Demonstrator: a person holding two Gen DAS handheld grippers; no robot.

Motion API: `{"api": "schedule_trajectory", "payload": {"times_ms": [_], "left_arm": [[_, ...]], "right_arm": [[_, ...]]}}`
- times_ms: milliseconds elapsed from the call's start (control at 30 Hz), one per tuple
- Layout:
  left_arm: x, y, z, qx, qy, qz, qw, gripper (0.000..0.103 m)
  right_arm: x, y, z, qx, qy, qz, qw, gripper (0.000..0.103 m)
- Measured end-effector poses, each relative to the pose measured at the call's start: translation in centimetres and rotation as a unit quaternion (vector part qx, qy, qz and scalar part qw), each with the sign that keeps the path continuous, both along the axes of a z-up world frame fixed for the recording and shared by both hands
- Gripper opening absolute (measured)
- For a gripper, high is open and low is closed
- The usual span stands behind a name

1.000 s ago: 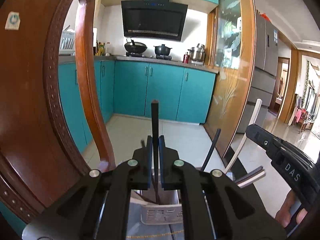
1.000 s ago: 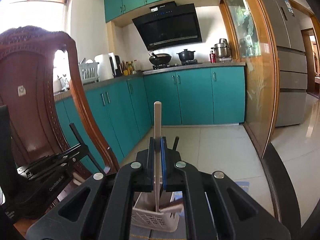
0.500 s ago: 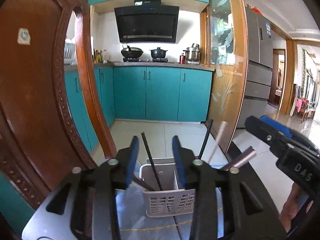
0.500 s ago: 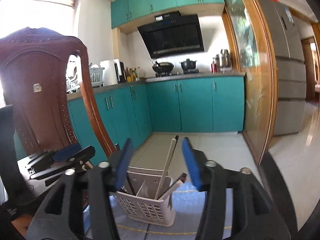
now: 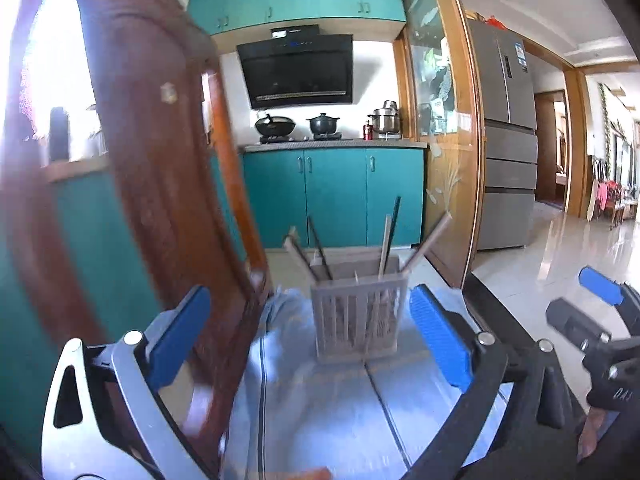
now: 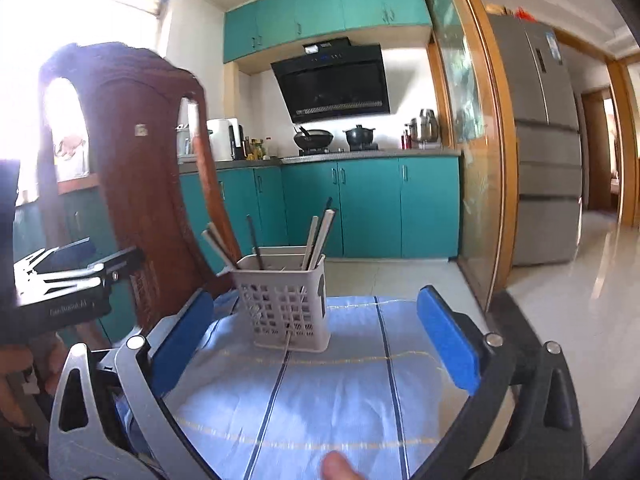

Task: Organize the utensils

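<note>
Utensil basket (image 6: 286, 304): white, perforated, upright on blue striped cloth (image 6: 328, 396) over the table. Holds chopsticks (image 6: 316, 236), long axes near vertical, tips fanned outward. Lies straight ahead of both tongs, apart from each. Left tongs (image 5: 310, 344): jaws opening, wide, nothing between. Right tongs (image 6: 316, 344): jaws opening, wide, nothing between. Neither plainly nearer. Loose utensils elsewhere: none visible.

Daylight from window (image 6: 80, 8) blows out upper left. Left wrist view motion-blurred, chair (image 5: 160, 184) smeared. Fisheye bends edges; corners black.
</note>
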State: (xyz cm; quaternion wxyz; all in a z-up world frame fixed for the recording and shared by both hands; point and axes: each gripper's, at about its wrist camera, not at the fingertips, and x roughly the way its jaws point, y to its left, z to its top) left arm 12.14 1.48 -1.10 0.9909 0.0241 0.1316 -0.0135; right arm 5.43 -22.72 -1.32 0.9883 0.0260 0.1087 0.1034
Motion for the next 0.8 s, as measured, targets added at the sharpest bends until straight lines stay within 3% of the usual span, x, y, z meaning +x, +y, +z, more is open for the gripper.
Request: {"api": "schedule_trajectory", "payload": {"times_ms": [200,367,800], "left_arm": [[-5.4,1.3,-1.5,-0.022,0.032,-0.008,0.9992,0.099],[-7.1,1.6,-1.2,-0.02,0.022,-0.005,0.9995,0.099],[-6.9,1.2,-0.4,-0.011,0.018,-0.012,0.9997,0.099]], "right_arm": [[-3.8,2.0,1.1,-0.012,-0.01,0.022,1.0,0.1],[-5.1,3.6,1.5,-0.043,-0.022,0.026,0.999,0.1],[-5.9,3.3,1.3,-0.033,-0.027,0.015,0.999,0.1]]}}
